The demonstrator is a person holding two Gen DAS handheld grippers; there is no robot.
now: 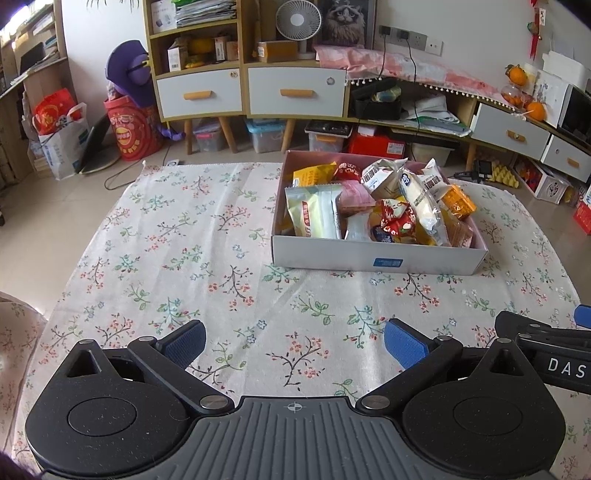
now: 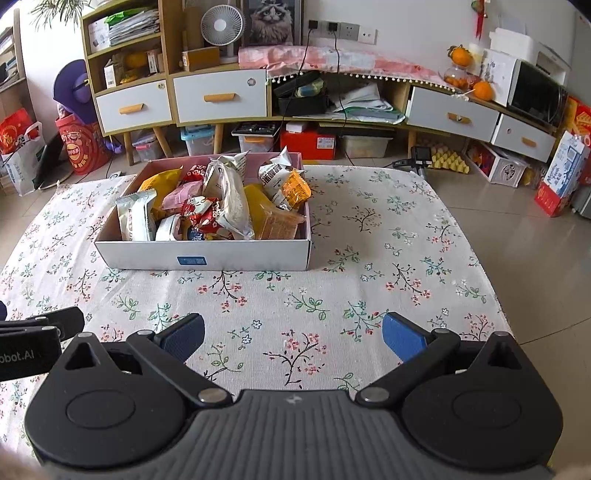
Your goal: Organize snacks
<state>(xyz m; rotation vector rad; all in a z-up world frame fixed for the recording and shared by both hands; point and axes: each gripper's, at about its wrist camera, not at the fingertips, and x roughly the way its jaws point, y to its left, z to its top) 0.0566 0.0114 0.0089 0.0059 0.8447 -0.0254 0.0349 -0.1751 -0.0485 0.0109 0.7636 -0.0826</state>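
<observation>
nothing lies on the cloth point(image 1: 184, 236) between the grippers and the box point(image 1: 369, 258). left gripper point(image 1: 293, 345): lower centre of its view, jaws spread, empty, above bare cloth. right gripper point(image 2: 293, 341): lower centre of its view, jaws spread, empty; it also shows at the lower right edge of the left view. the box is open and white, right of centre in the left view and left of centre in the right view. it holds the snacks point(image 1: 380, 199), piled loosely, some rising above the rim. behind the table stand a cabinet point(image 2: 177, 99) with white drawers, a fan point(image 2: 221, 26) and oranges point(image 2: 482, 90).
</observation>
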